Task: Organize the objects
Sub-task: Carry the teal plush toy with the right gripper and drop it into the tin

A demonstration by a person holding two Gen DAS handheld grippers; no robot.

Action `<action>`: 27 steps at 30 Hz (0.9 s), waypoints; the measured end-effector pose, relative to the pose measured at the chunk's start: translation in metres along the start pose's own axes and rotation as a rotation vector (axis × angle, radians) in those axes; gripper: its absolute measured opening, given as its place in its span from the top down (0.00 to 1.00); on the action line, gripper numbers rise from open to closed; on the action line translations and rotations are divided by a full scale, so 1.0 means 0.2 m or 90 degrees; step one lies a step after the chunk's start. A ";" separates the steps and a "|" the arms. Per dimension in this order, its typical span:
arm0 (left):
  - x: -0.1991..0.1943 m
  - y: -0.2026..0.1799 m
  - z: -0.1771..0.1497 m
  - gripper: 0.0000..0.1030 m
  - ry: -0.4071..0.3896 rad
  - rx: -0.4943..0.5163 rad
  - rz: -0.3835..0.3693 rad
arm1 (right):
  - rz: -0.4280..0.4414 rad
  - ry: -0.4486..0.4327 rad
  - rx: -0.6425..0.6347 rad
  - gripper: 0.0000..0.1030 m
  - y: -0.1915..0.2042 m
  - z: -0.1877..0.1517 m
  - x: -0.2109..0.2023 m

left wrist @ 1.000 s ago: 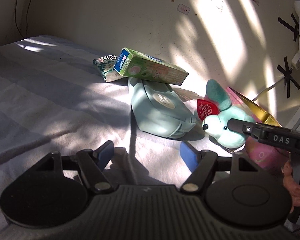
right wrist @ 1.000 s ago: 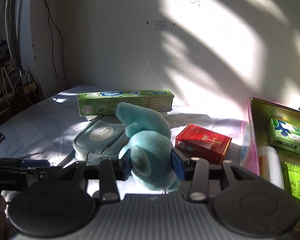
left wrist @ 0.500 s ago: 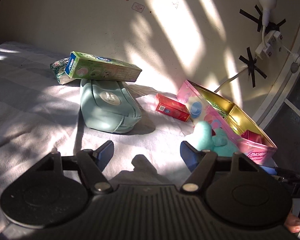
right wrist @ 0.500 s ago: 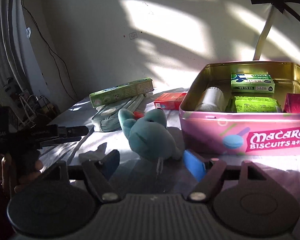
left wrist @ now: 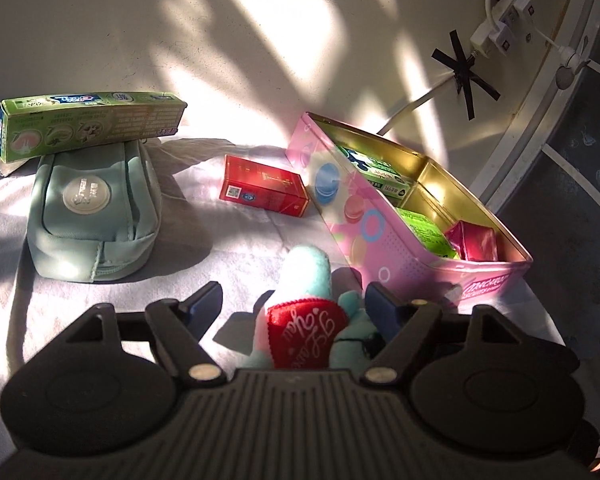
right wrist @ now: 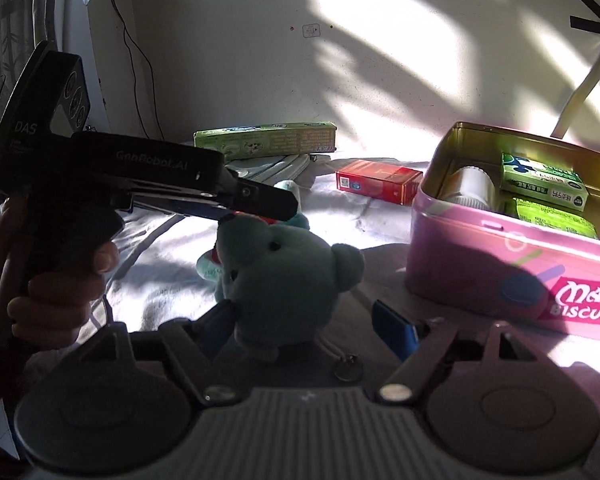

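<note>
A teal plush toy (left wrist: 306,264) with a red heart lies on the pale sheet beside the pink biscuit tin (left wrist: 380,232). My left gripper (left wrist: 294,304) straddles it, its jaws opening; the left pad stands clear of the plush and the right pad is close against its ear. In the right wrist view the toy (right wrist: 280,272) faces me between the opening jaws of my right gripper (right wrist: 306,320), which do not press on it. The left gripper (right wrist: 276,204), held by a hand (right wrist: 60,280), reaches over the toy from the left.
The tin (right wrist: 460,264) holds green boxes, a white jar and a red pack. A red box (left wrist: 264,184) lies left of it. A green toothpaste box (left wrist: 88,124) rests on a mint pouch (left wrist: 92,208). The wall is right behind, with taped cables at right.
The right gripper carried the toy to the tin, let it go on the sheet and opened wide. The left gripper swung right until the toy sat between its jaws.
</note>
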State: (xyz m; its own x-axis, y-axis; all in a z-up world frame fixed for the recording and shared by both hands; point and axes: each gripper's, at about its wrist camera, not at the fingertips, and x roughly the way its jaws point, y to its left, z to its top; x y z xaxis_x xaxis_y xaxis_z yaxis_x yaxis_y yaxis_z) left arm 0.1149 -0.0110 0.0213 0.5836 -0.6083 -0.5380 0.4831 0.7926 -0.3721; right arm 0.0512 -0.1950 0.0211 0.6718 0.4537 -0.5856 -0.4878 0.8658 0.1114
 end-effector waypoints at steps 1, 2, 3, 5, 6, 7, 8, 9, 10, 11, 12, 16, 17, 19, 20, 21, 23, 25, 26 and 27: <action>-0.01 0.01 -0.01 0.22 0.001 -0.006 -0.006 | 0.003 0.002 -0.010 0.24 0.02 0.00 0.01; -0.01 0.01 -0.01 0.22 0.001 -0.009 -0.007 | 0.008 0.005 -0.019 0.24 0.03 0.00 0.03; -0.01 0.02 -0.02 0.22 0.004 -0.010 -0.007 | 0.012 0.009 -0.026 0.24 0.04 0.00 0.04; 0.00 0.02 -0.03 0.23 0.013 -0.017 -0.007 | 0.015 0.019 -0.040 0.33 0.06 -0.01 0.10; 0.01 0.03 -0.04 0.25 0.017 -0.029 -0.017 | 0.003 0.023 -0.044 0.39 0.07 -0.02 0.12; 0.01 0.03 -0.05 0.34 0.019 -0.036 -0.026 | -0.001 0.023 -0.047 0.43 0.07 -0.02 0.13; 0.00 0.03 -0.04 0.38 0.020 -0.046 -0.045 | 0.001 0.019 -0.043 0.47 0.06 -0.02 0.12; -0.02 0.02 -0.03 0.42 0.019 -0.051 -0.057 | 0.004 0.014 -0.041 0.48 0.06 -0.01 0.10; -0.04 -0.01 -0.01 0.42 0.012 -0.046 -0.064 | 0.006 0.001 -0.039 0.48 0.05 -0.01 0.07; -0.07 -0.04 0.01 0.42 0.001 -0.036 -0.071 | 0.005 -0.017 -0.039 0.48 0.04 -0.01 0.04; -0.09 -0.08 0.04 0.42 -0.012 -0.023 -0.078 | -0.001 -0.040 -0.042 0.48 0.03 0.01 -0.01; -0.13 -0.29 0.18 0.42 -0.073 0.048 -0.111 | -0.067 -0.144 -0.074 0.48 -0.01 0.08 -0.19; -0.11 -0.35 0.21 0.42 -0.080 0.067 -0.120 | -0.087 -0.162 -0.080 0.47 -0.03 0.09 -0.22; -0.05 -0.44 0.27 0.42 -0.081 0.093 -0.130 | -0.127 -0.184 -0.082 0.47 -0.11 0.12 -0.26; 0.00 -0.50 0.29 0.42 -0.078 0.108 -0.134 | -0.141 -0.187 -0.075 0.47 -0.15 0.13 -0.27; 0.05 -0.54 0.31 0.42 -0.073 0.117 -0.137 | -0.151 -0.187 -0.065 0.47 -0.19 0.15 -0.27; 0.17 -0.61 0.36 0.42 -0.057 0.127 -0.144 | -0.166 -0.180 -0.039 0.47 -0.30 0.17 -0.27; 0.26 -0.67 0.39 0.42 -0.043 0.129 -0.146 | -0.181 -0.171 -0.019 0.46 -0.42 0.18 -0.26; 0.31 -0.70 0.40 0.42 -0.038 0.131 -0.144 | -0.186 -0.168 -0.013 0.46 -0.45 0.19 -0.25; 0.36 -0.73 0.41 0.42 -0.036 0.136 -0.139 | -0.193 -0.164 -0.001 0.46 -0.51 0.20 -0.23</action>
State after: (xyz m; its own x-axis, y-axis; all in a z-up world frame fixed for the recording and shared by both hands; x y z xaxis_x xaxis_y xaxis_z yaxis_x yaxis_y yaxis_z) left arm 0.1393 -0.1737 0.0982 0.4843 -0.7689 -0.4174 0.7234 0.6202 -0.3032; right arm 0.0918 -0.2962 0.0686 0.9030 0.2160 -0.3714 -0.2470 0.9683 -0.0372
